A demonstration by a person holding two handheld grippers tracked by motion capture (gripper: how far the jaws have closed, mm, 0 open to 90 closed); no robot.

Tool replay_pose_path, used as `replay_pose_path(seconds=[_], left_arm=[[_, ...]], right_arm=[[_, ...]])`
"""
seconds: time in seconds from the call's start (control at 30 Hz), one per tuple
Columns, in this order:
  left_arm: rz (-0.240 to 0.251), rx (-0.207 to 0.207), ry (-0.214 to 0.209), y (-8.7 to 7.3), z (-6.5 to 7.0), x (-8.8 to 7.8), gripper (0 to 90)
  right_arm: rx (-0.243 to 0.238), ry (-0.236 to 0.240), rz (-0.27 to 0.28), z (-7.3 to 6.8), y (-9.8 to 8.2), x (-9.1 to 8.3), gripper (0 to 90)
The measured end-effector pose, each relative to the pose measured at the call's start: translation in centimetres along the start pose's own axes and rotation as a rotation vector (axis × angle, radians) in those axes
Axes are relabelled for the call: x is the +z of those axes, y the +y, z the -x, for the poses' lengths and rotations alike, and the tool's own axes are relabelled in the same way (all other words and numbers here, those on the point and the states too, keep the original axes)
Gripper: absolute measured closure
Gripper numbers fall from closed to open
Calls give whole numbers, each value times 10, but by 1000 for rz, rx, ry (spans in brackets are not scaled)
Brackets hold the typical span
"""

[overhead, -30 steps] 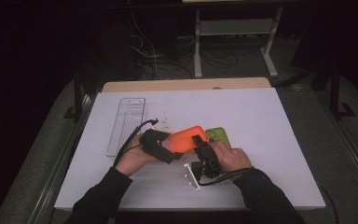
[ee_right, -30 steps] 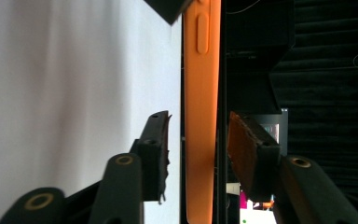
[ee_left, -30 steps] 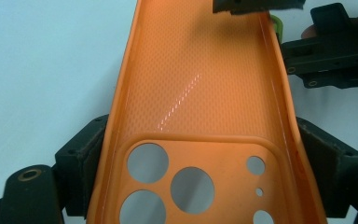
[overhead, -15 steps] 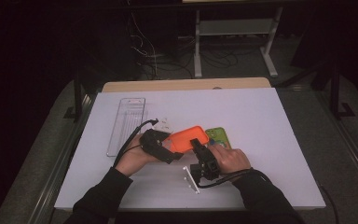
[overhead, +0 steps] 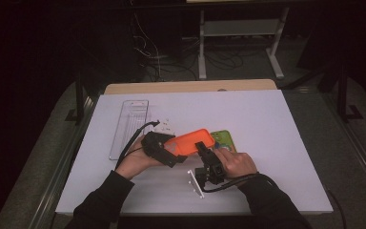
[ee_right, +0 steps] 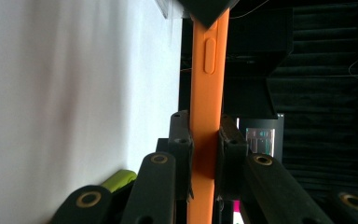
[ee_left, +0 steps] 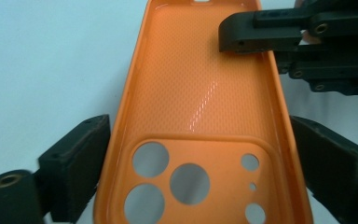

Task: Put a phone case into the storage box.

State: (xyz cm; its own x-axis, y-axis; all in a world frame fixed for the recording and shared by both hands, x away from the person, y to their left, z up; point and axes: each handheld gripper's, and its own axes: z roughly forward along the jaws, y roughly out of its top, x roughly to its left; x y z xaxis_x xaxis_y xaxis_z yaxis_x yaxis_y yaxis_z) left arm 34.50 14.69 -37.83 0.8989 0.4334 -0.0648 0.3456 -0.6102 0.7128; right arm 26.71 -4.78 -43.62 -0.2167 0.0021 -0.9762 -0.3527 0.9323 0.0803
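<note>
Jaws of the right gripper (overhead: 203, 147) clamped on the side wall of the orange phone case (overhead: 190, 141) above the table (overhead: 276, 124), left gripper (overhead: 169, 150) just opened astride its camera end; light, flexible, slippery, best pinched by the rim.

1. The right gripper (ee_right: 204, 154) clamps the edge of the orange phone case (ee_right: 208, 93) between its two black fingers (ee_right: 182, 140).
2. The case stands edge-on, its side button facing the camera.
3. The white worktop (ee_right: 74, 93) fills the left side.
4. A green object (ee_right: 117, 179) lies at lower left.
</note>
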Motion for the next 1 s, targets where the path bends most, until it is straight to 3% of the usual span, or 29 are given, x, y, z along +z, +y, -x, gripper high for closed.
replay_pose_path(seconds=[0.23, 0.37, 0.4, 0.47, 0.5, 0.6, 0.77, 0.87, 0.9, 0.93, 1.0], left_arm=[[21, -7, 0, -5, -6, -10, 0], [-5, 23, 5, -8, -9, -16, 0], [12, -1, 4, -9, -8, -15, 0], [-9, 13, 8, -11, -11, -17, 0], [0, -8, 2, -12, -10, -16, 0], [-19, 20, 14, -13, -13, -18, 0], [1, -5, 22, -14, -13, -19, 0], [-8, 8, 25, -14, -14, -19, 0], [-8, 0, 25, -14, -13, -18, 0], [-7, 2, 27, -14, -13, -18, 0], [-8, 2, 29, -14, -13, -18, 0]], right_arm=[[14, 2, -20, 2, -7, 0, 777], [31, -5, -29, 1, -11, 0, 777], [20, 13, -36, 2, -12, 0, 777], [30, 25, -38, 3, -14, -1, 777], [46, 33, -41, 3, -15, -1, 777], [68, 42, -46, 3, -17, -1, 777], [105, 51, -48, 7, -20, -1, 777], [132, 64, -37, 8, -22, 1, 777], [146, 76, -42, 8, -23, 1, 777], [212, 84, -60, 7, -23, 0, 777], [208, 95, -49, 10, -26, 1, 777]])
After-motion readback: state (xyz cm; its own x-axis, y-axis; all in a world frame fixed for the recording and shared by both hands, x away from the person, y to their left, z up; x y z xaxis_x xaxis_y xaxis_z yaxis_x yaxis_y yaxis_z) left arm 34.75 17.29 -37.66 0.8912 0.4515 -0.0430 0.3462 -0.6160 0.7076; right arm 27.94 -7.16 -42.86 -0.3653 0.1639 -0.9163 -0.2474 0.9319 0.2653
